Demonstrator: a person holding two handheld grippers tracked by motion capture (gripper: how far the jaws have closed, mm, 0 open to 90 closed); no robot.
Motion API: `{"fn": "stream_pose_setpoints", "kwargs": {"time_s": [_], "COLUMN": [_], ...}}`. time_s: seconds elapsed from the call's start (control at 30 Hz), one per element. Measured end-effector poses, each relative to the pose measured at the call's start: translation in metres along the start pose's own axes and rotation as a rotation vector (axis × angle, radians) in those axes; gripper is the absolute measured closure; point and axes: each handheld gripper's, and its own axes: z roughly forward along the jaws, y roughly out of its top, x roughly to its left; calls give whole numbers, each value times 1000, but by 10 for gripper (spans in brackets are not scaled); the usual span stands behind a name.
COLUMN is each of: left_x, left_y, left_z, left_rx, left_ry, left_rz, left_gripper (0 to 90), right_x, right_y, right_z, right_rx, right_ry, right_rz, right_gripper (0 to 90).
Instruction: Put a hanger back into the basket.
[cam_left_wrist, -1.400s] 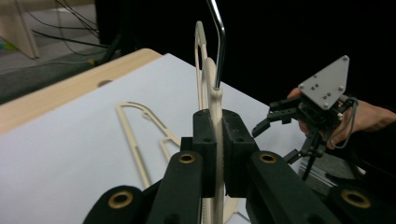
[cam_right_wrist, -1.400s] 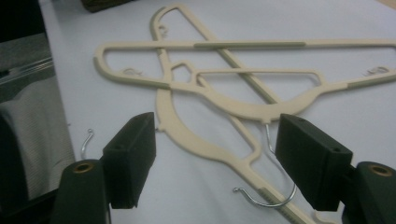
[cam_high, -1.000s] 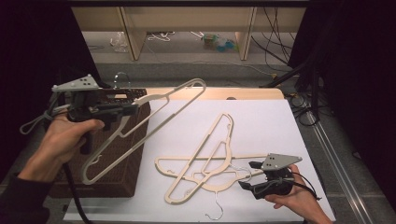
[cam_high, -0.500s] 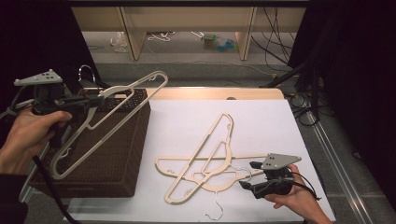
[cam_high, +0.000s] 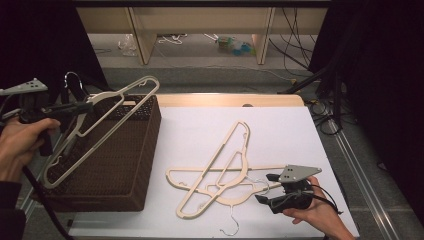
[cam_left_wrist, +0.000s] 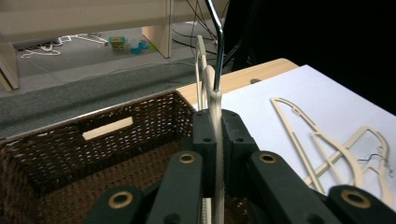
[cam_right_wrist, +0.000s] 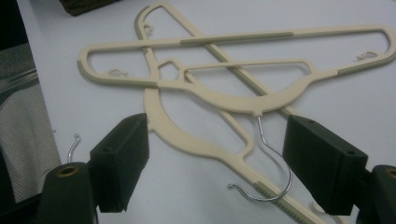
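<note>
A cream hanger (cam_high: 95, 125) is pinched by the left claw (cam_high: 82, 106) above the wicker basket (cam_high: 115, 165); the right claw (cam_right_wrist: 215, 161) is held spread over crossed hangers (cam_right_wrist: 224, 88) on the bench (cam_high: 280, 130).

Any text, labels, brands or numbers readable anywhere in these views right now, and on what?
None readable: no print shows on the hangers, the held hanger, the basket, the white sheet or either gripper.
Small coloured items on the floor beyond the table are too small and blurred to read.
</note>
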Motion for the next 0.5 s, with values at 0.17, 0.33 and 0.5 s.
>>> {"fn": "stream_pose_setpoints", "kwargs": {"time_s": [0.17, 0.33, 0.5], "left_x": [8, 20, 33], "left_y": [-8, -20, -28], "left_z": [7, 9, 7], "left_rx": [28, 53, 61], "left_ry": [0, 13, 36], "left_rz": [7, -15, -47], "left_gripper": [855, 855, 855], "right_x": [0, 0, 0], "right_y": [0, -1, -1], "right_z": [1, 2, 2], "right_rx": [1, 4, 7], "right_ry": [3, 6, 5], "right_rz": [-10, -5, -3], "right_gripper": [237, 237, 237]}}
